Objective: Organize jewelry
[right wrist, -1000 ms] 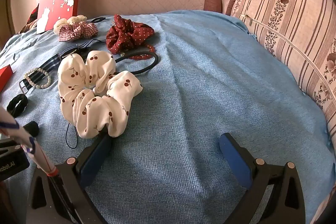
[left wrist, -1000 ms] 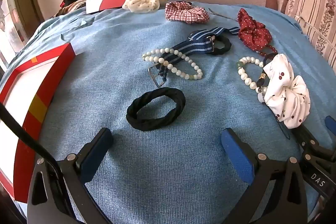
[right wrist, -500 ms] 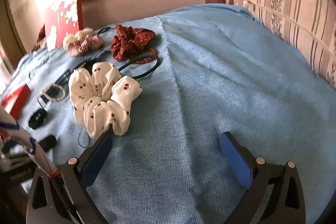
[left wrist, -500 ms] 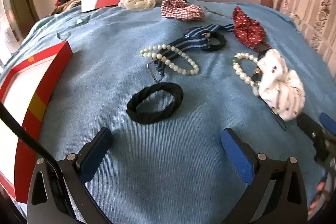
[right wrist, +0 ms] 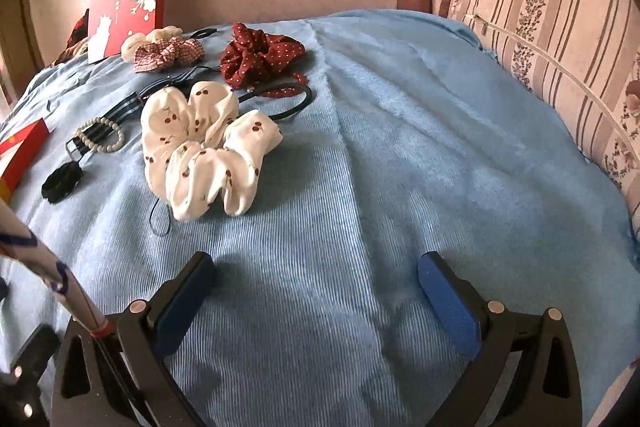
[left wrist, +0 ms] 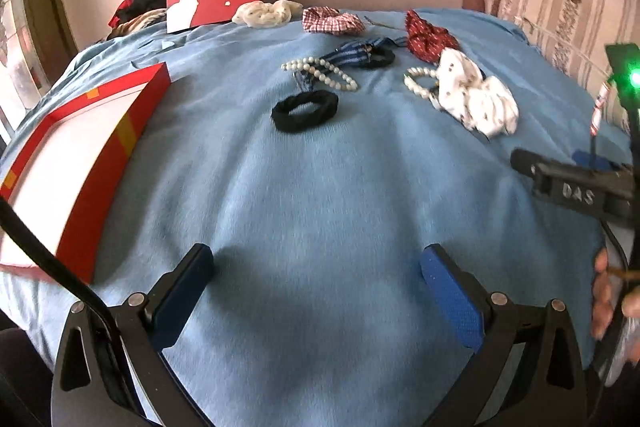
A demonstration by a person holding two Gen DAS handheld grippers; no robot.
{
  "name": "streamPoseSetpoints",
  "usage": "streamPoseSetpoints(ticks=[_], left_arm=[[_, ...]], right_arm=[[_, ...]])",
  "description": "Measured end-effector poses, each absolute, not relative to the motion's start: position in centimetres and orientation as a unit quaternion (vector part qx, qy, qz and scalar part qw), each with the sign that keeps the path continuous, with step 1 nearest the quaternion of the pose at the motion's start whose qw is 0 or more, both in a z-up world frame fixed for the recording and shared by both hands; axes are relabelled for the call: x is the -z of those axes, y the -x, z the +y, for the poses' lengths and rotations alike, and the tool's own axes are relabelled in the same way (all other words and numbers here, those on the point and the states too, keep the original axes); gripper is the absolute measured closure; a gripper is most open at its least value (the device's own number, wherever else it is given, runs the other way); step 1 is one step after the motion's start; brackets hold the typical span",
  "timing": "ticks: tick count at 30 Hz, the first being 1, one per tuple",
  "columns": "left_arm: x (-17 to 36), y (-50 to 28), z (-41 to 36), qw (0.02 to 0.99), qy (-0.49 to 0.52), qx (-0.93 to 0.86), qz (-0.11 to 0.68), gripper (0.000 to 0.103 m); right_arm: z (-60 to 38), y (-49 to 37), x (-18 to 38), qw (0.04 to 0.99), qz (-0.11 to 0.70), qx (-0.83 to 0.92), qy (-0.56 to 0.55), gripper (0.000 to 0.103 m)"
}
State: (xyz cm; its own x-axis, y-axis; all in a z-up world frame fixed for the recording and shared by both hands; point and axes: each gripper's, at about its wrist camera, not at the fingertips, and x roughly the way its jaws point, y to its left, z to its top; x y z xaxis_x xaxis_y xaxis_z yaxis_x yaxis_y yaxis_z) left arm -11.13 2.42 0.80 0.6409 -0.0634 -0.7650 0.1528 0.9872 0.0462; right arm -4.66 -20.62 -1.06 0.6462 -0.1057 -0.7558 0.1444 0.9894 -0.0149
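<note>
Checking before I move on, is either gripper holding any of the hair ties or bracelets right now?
Nothing is held. The left gripper and right gripper are both open over bare blue blanket.

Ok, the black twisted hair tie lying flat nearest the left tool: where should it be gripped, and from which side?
Probably its near arc, from above. The hair tie lies flat as an open ring on the blue cloth, apart from the pearl bracelet behind it, so one finger can drop inside the ring and one outside. The left tool is open and faces it, well short.
</note>
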Motion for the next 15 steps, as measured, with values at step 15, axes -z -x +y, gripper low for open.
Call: streamPoseSetpoints(ticks=[15], left_arm=[[-6.4,15.0,3.5,0.920,-0.064,0.054,0.383,0.000]], right_arm=[[-19.7,6.5,-0.1,0.878,0.464,0.119,-0.019,0.002]])
